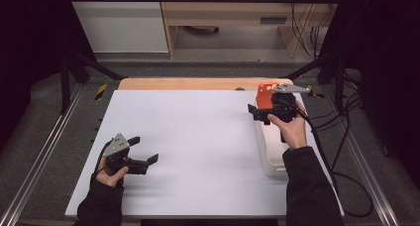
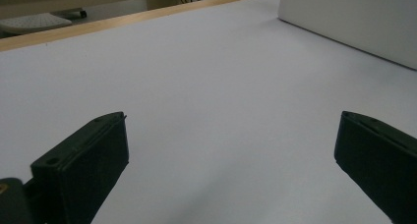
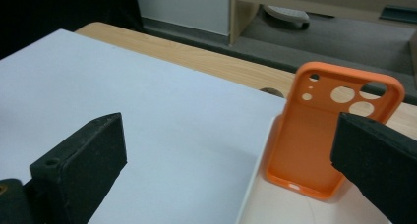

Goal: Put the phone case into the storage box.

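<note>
An orange phone case (image 3: 319,135) with round camera holes leans upright at the far end of a white tray (image 3: 252,192); its hollow side faces me. In the high view the orange phone case (image 1: 265,91) pokes out just beyond my right gripper (image 1: 253,112). That right gripper (image 3: 228,130) is open, and its right jaw hides part of the case's right edge; nothing is between the jaws. My left gripper (image 1: 143,149) hovers over the near left of the white table sheet (image 1: 198,137). In its own view the left gripper (image 2: 231,130) is open and empty.
The white tray (image 1: 271,154) runs along the table's right side, and the white tray's wall (image 2: 354,17) stands ahead of the left gripper. A wooden table edge (image 1: 198,83) lies beyond the sheet. Black frame posts flank the table, and cables hang at the right.
</note>
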### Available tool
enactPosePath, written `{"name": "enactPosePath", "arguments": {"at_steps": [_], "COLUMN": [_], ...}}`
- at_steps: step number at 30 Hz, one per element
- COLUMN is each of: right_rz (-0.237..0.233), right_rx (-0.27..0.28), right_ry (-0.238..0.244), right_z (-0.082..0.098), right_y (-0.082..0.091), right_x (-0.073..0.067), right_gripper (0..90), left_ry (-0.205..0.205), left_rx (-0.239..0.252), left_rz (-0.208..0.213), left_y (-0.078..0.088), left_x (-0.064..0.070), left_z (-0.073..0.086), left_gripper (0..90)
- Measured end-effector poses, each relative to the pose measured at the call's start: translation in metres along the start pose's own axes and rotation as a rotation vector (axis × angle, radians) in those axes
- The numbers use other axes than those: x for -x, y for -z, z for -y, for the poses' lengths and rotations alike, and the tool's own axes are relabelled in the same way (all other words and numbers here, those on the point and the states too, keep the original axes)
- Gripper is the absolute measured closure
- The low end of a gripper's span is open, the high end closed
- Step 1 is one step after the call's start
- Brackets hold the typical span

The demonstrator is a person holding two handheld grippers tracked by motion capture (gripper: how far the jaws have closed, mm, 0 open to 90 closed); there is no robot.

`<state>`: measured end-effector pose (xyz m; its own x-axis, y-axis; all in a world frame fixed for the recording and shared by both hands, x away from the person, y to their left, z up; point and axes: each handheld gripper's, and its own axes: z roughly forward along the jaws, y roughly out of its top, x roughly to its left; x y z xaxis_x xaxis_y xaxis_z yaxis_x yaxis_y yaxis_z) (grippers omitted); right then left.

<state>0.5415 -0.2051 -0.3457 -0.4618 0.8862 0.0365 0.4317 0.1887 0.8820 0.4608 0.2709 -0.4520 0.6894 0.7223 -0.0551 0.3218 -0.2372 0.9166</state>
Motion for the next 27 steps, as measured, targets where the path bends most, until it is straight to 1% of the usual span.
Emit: {"name": "enactPosePath", "arguments": {"at_steps": [6,8,10,13,14,17,20,23,25,26,27], "right_rz": [-0.068,-0.086,-0.107,-0.13,-0.139,-0.171,-0.187,-0.224,-0.251,-0.259,-0.258], "right_rx": [0.014,0.018,0.025,0.035,0.04,0.065,0.081,0.09,0.104,0.106,0.111], "right_ry": [0.047,0.077,0.097,0.112,0.111,0.103,0.114,0.121,0.142,0.143,0.139], "right_z": [0.01,0.015,0.019,0.027,0.029,0.037,0.044,0.052,0.058,0.061,0.064], "right_y": [0.014,0.019,0.023,0.03,0.032,0.038,0.043,0.048,0.052,0.054,0.055], "right_x": [-0.015,-0.019,-0.023,-0.027,-0.028,-0.031,-0.031,-0.03,-0.028,-0.027,-0.025], "right_gripper": [0.6,0.6,0.8,1.4,1.5,1.5,1.4,0.4,0.4,0.3,0.4], "left_ry": [0.001,-0.001,-0.002,-0.004,-0.006,-0.007,-0.009,-0.01,-0.011,-0.011,-0.013], "left_rx": [0.003,0.001,-0.002,-0.002,-0.002,-0.001,-0.002,0.001,0.002,0.002,0.003], "left_rz": [0.002,0.003,0.005,0.007,0.007,0.008,0.008,0.012,0.013,0.015,0.017], "left_y": [0.0,0.0,-0.001,-0.001,-0.001,-0.001,-0.001,0.0,0.0,0.0,0.0], "left_x": [0.001,0.001,0.001,0.002,0.002,0.002,0.002,0.003,0.003,0.003,0.003], "left_z": [0.0,0.0,0.0,0.0,0.0,0.0,0.0,0.0,0.0,0.0,0.0], "left_gripper": [0.0,0.0,0.0,0.0,0.0,0.0,0.0,0.0,0.0,0.0,0.0]}}
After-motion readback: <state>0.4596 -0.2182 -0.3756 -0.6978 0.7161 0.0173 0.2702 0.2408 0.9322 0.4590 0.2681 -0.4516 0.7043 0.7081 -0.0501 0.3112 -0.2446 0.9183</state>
